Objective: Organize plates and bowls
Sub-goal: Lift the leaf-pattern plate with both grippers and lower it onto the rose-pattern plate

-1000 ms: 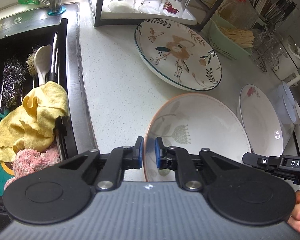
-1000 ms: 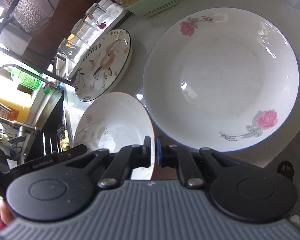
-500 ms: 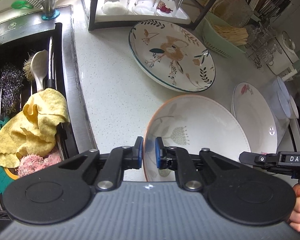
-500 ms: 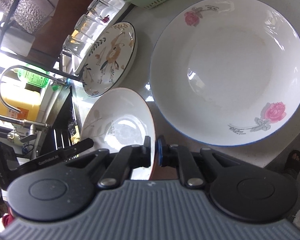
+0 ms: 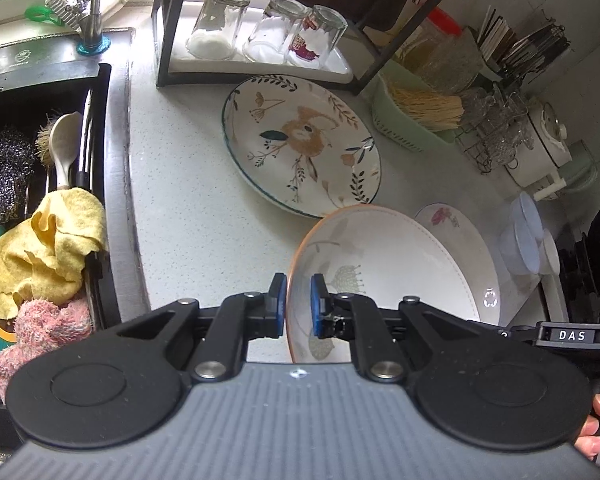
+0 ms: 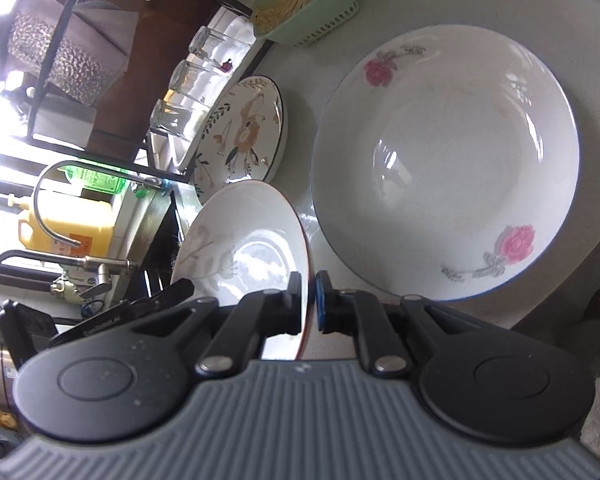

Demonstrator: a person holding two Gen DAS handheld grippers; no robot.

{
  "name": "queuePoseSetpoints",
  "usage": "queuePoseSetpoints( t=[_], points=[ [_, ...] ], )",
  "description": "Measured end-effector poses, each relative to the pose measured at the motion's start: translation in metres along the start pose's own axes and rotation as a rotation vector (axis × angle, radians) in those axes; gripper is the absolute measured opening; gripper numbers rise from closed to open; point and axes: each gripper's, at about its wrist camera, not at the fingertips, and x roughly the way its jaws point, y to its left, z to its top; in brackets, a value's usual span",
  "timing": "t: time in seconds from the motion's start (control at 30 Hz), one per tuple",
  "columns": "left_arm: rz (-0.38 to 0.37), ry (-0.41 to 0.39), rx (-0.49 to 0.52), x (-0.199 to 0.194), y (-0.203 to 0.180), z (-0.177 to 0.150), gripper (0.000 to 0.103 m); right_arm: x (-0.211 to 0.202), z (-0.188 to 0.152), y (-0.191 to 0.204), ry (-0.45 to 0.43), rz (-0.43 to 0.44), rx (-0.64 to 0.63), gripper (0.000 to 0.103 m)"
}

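Both grippers pinch opposite rims of the orange-rimmed plate: the left gripper is clamped on its near-left edge, the right gripper on the far side, probably to carry it level. It hangs tilted above the counter's front edge, partly over the rose plate, likely its stacking spot. Beyond, mid-counter, lies the leaf-patterned plate. The speckled white countertop runs back to a black rack of upturned glasses; the sink with a yellow cloth borders its left edge.
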Motion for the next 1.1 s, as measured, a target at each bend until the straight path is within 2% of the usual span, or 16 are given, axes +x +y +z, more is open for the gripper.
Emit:
queuePoseSetpoints(
  t=[0.23,0.37,0.53,0.73,0.97,1.1],
  points=[
    [-0.004,-0.032,0.014,0.01,-0.037,0.016,0.014,-0.018,0.028,-0.008,-0.021,0.005,-0.065,0.01],
    [0.02,-0.028,0.019,0.026,-0.061,0.023,0.014,-0.021,0.048,-0.02,0.019,-0.007,-0.111,0.01],
    [0.053,-0.016,0.022,0.046,-0.084,0.03,0.014,-0.018,0.068,-0.046,0.068,0.004,-0.087,0.01],
    [0.087,-0.012,0.041,0.062,-0.112,0.031,0.014,-0.022,0.089,-0.063,0.077,0.013,-0.099,0.01],
    [0.111,-0.005,0.015,0.088,-0.135,0.026,0.014,-0.025,0.109,-0.077,0.085,-0.033,-0.136,0.01],
    [0.127,0.009,0.032,0.102,-0.148,0.025,0.014,-0.028,0.114,-0.085,0.085,-0.062,-0.153,0.01]
  ],
)
